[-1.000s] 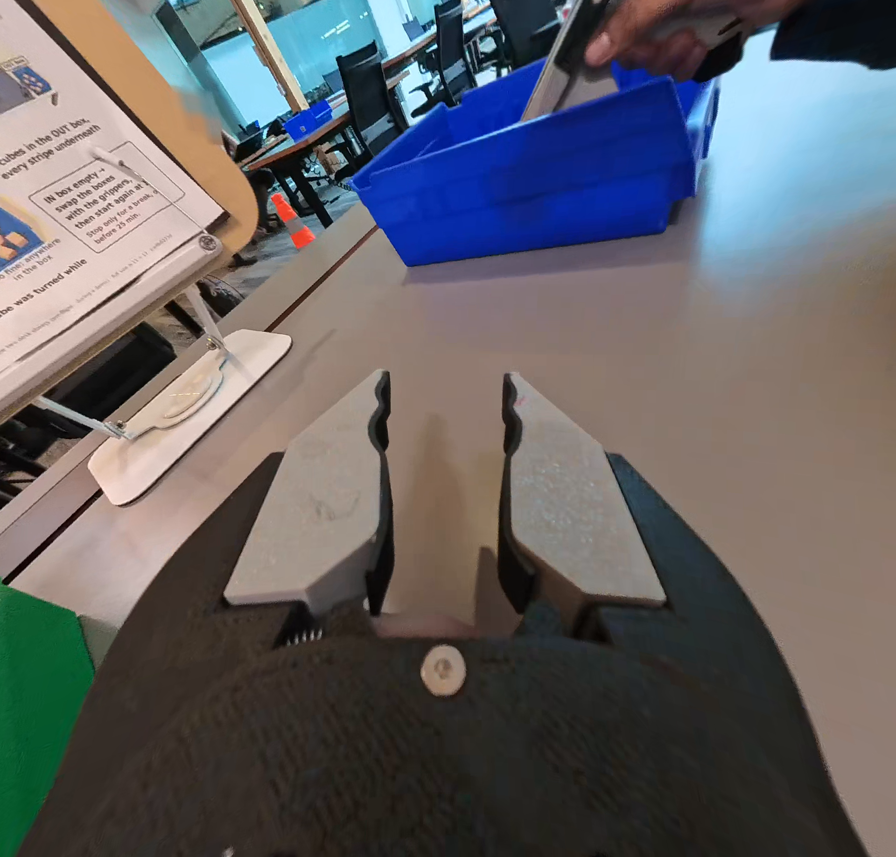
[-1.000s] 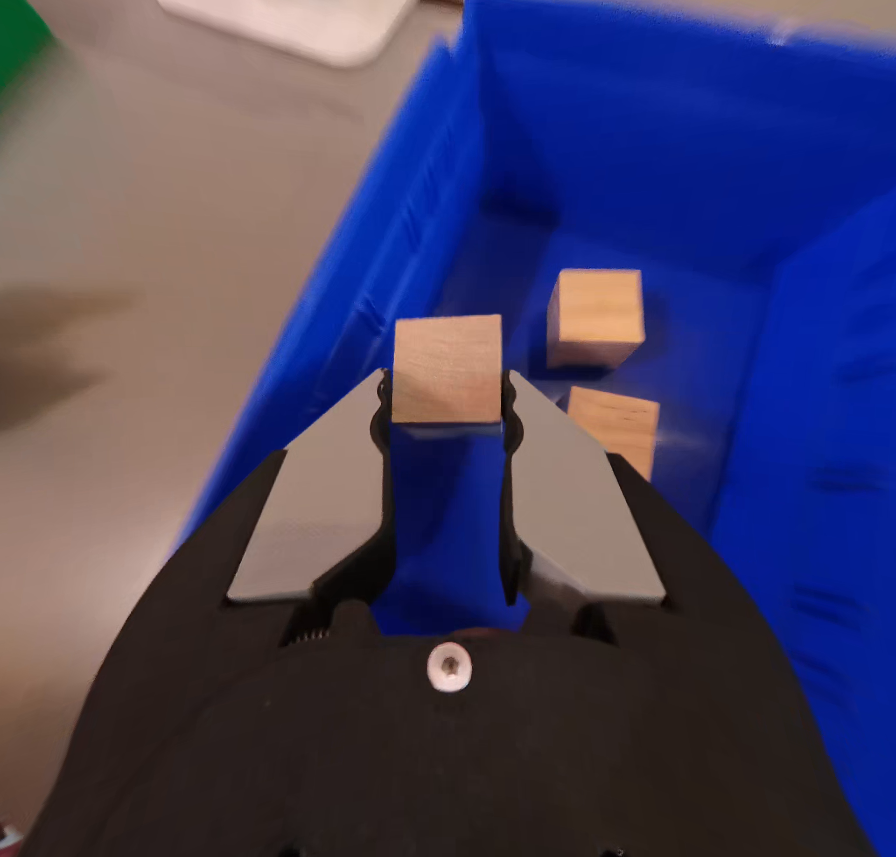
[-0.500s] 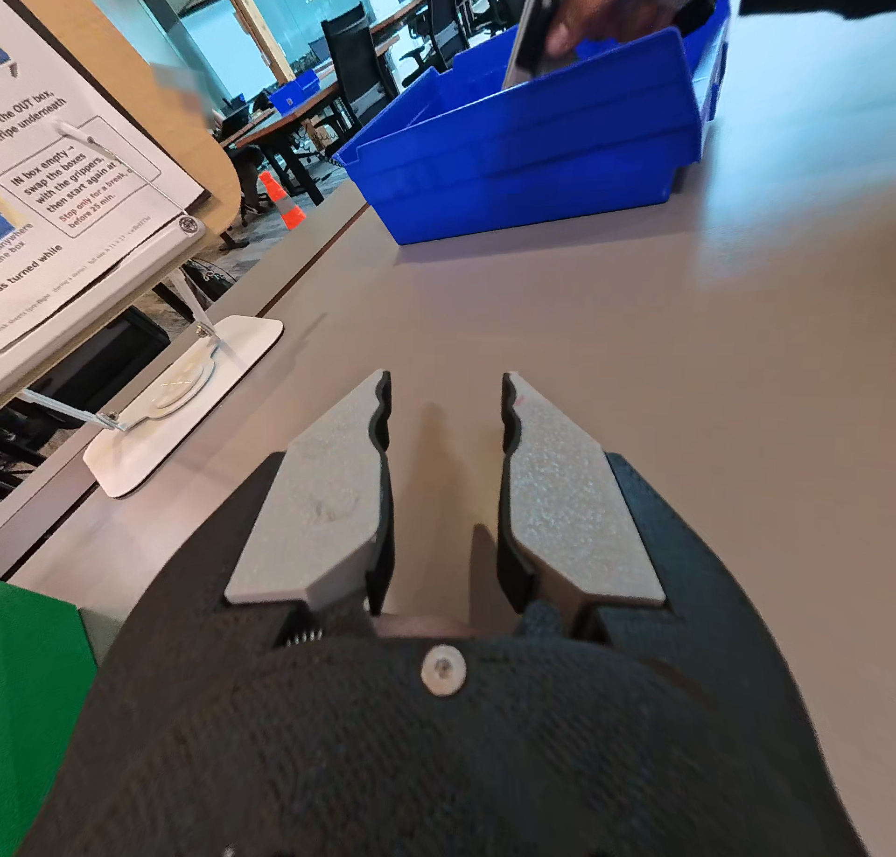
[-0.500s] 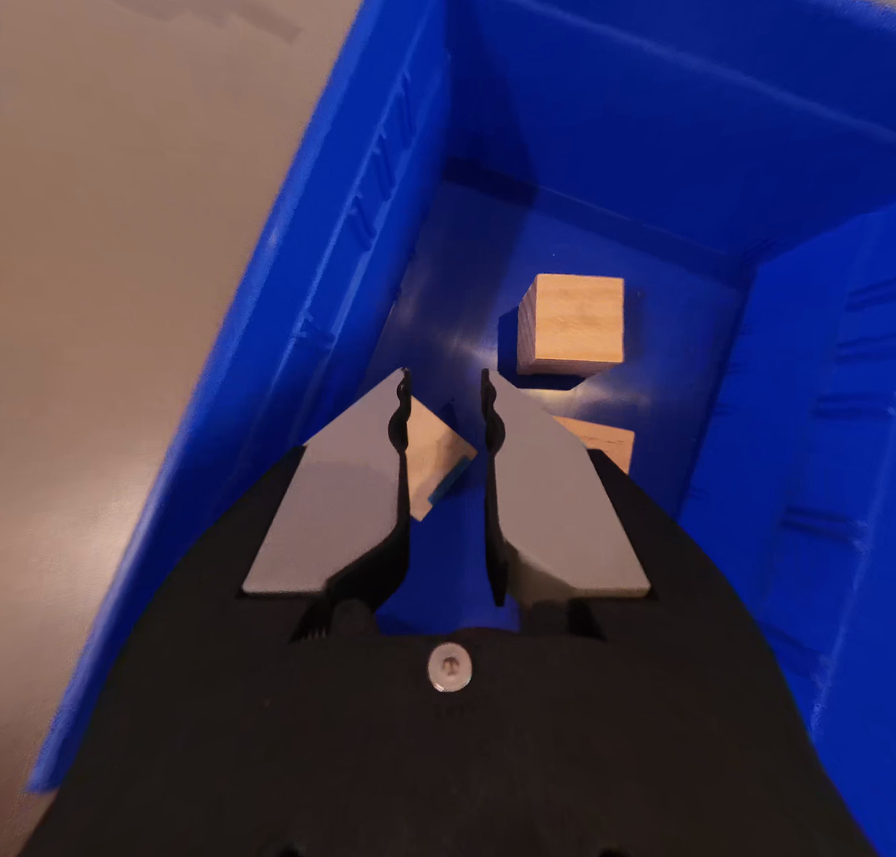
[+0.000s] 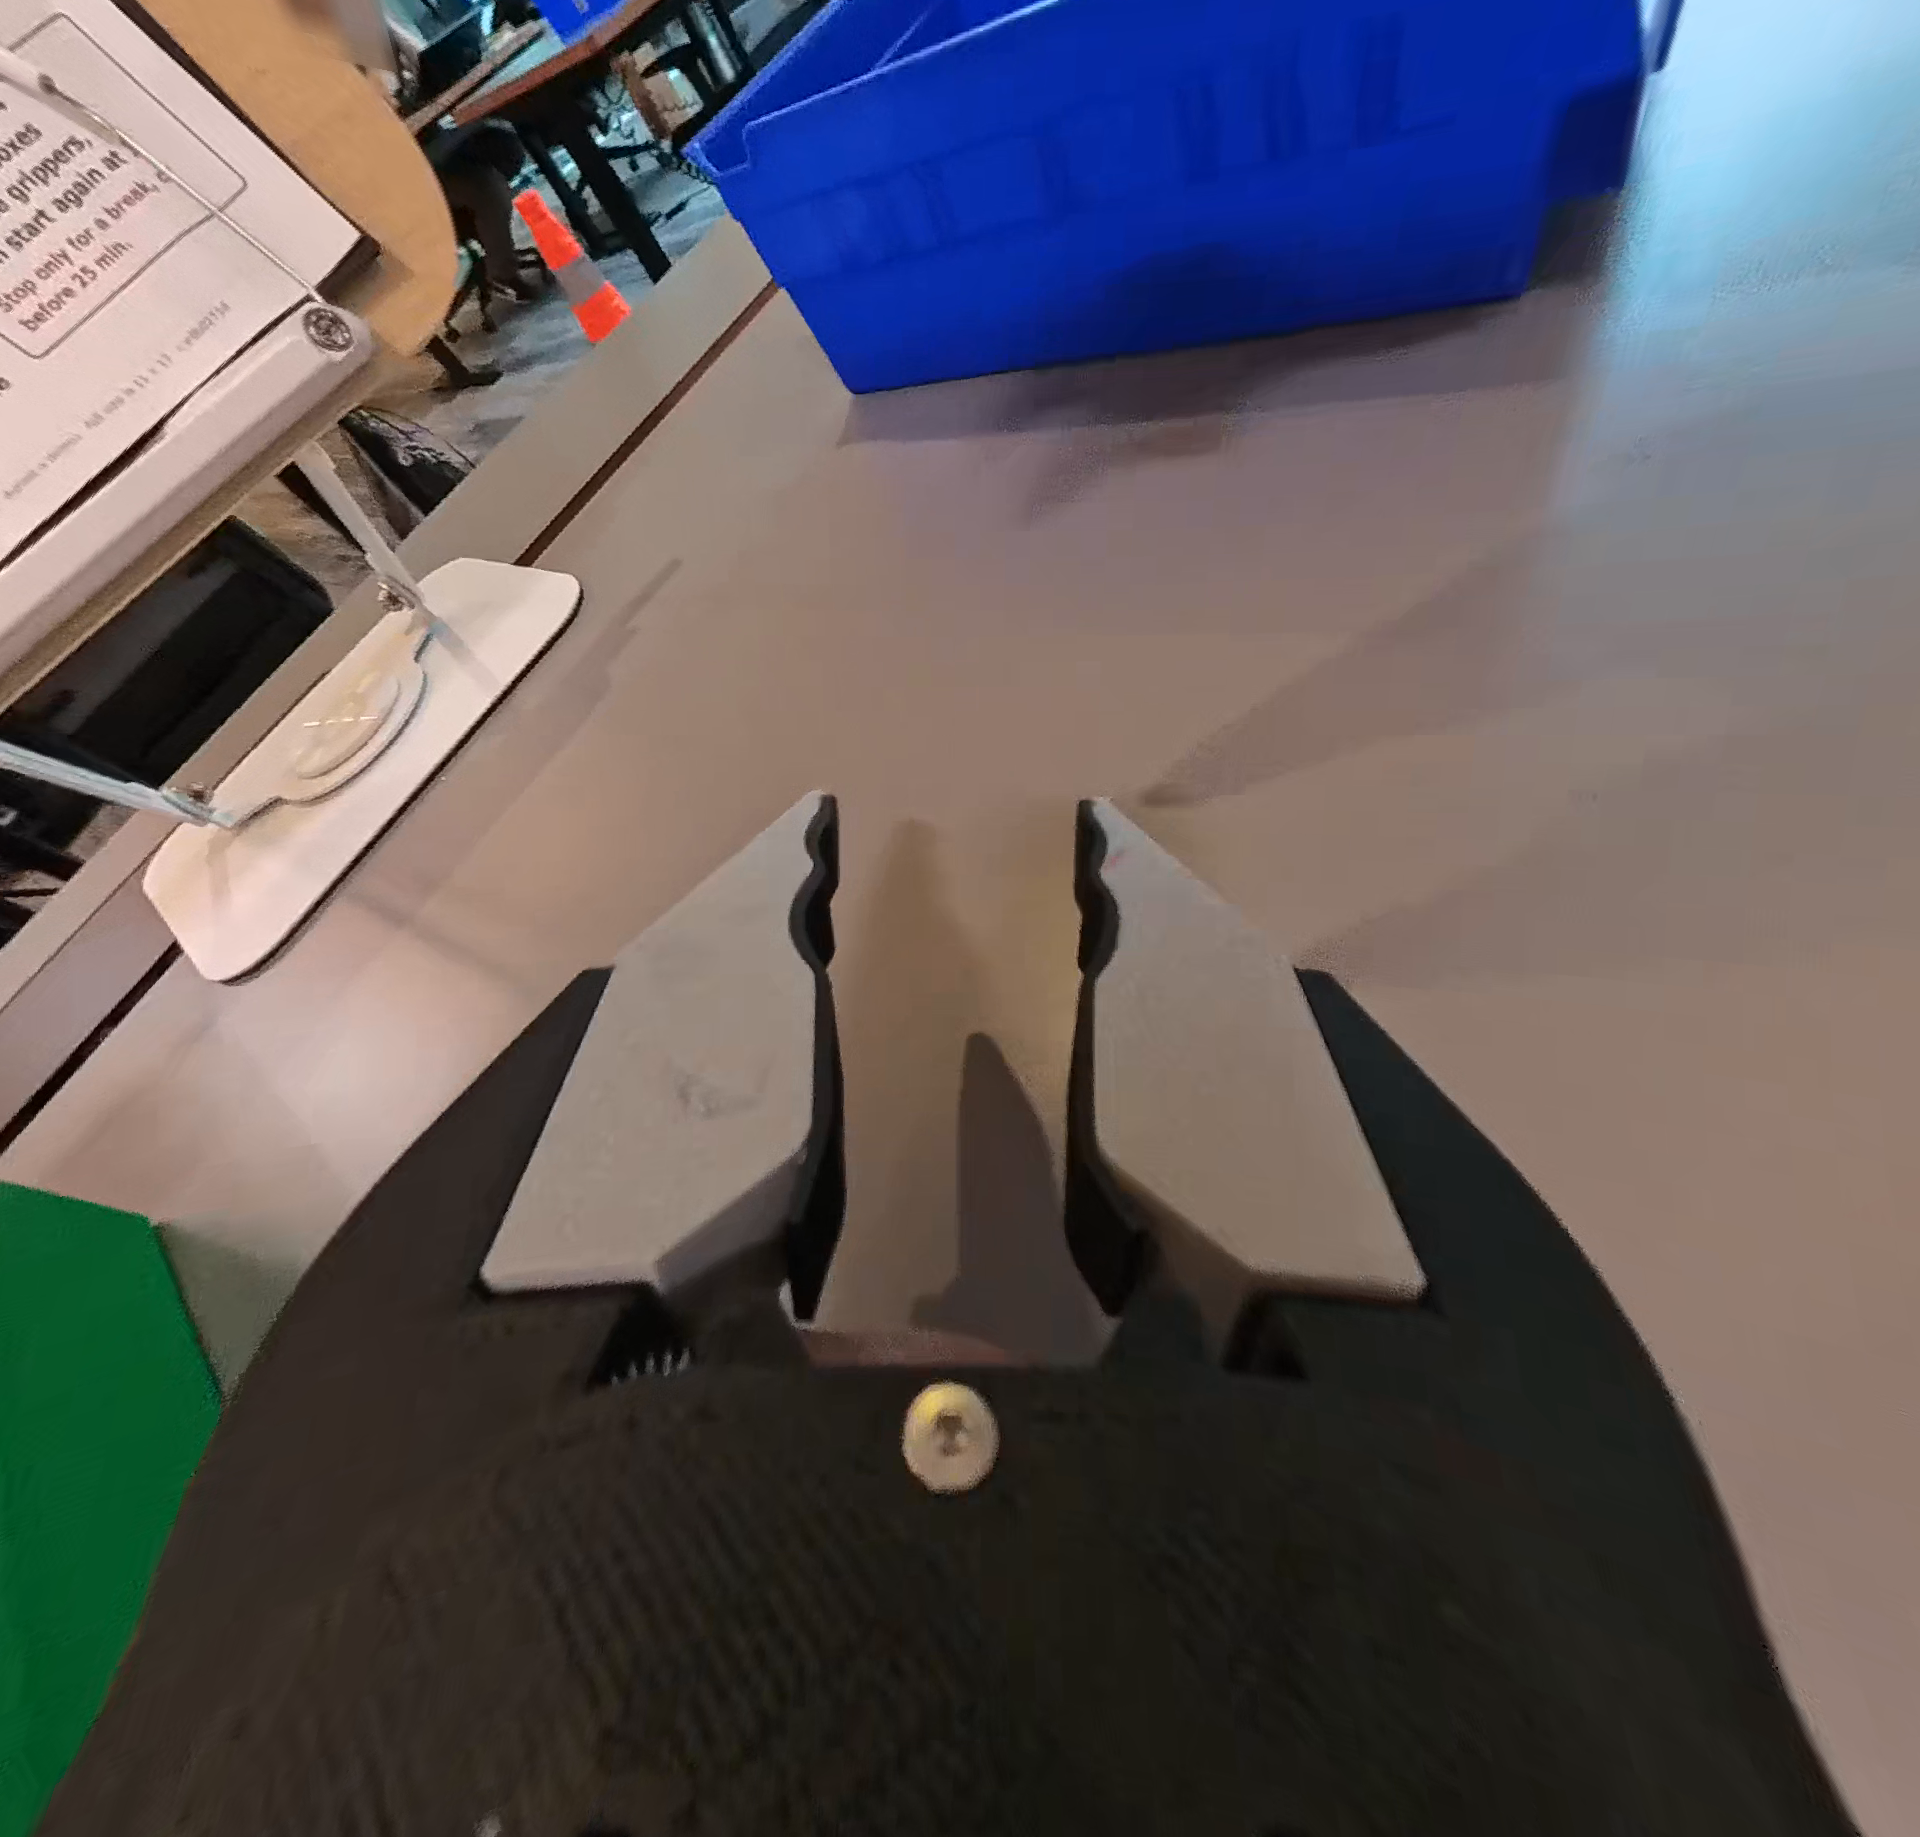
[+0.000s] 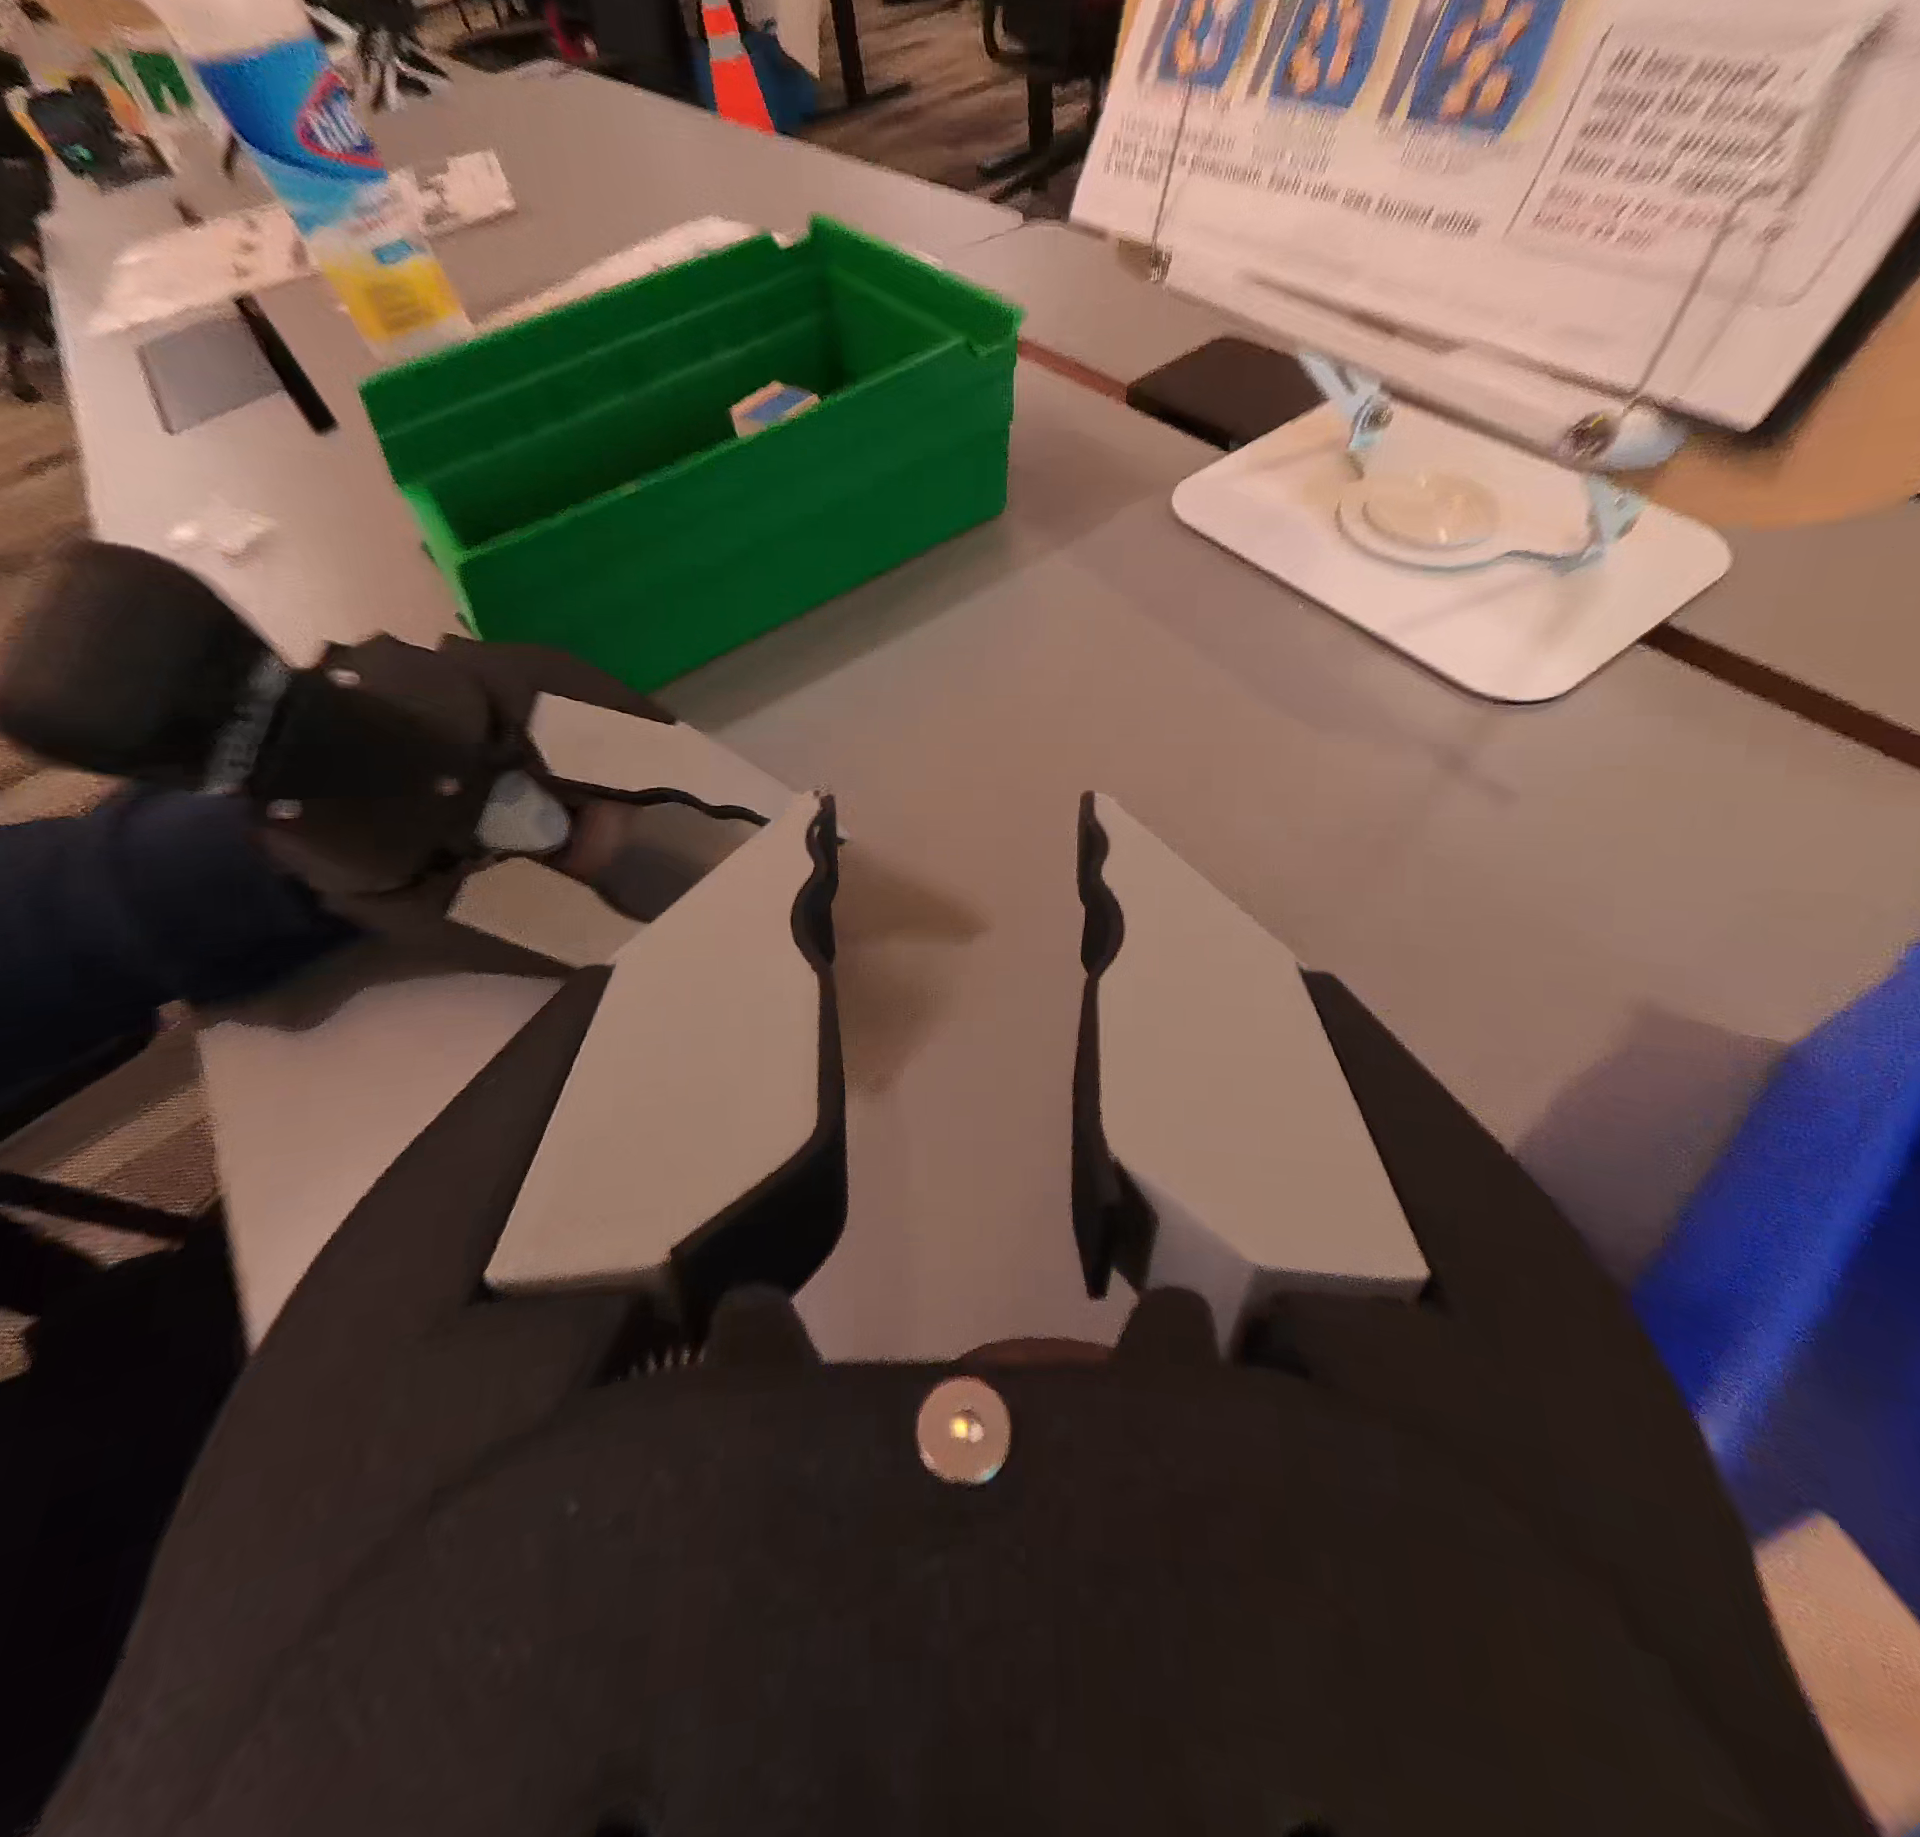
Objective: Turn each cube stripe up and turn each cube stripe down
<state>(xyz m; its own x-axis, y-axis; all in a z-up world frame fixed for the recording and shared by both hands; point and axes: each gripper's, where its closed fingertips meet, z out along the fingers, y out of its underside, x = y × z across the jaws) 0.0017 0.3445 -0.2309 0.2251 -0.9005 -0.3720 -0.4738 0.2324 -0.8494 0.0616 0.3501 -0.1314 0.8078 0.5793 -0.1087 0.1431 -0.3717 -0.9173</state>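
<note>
Right wrist view, from left to right: the left gripper (image 6: pixel 800 831) at middle left, empty with jaws apart; a cube (image 6: pixel 771 407) inside the green box (image 6: pixel 727 540) at upper centre; the right gripper (image 6: pixel 951 831) at centre, open and holding nothing. I judge the cube light, stiff and smooth; hold two opposite flat faces.

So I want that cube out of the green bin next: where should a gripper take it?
Come straight down from above and close on two opposite side faces of the cube. It lies low on the floor of the green bin, whose walls block a sideways approach. It looks tilted and blurred, so match the jaws to its faces first.
</note>
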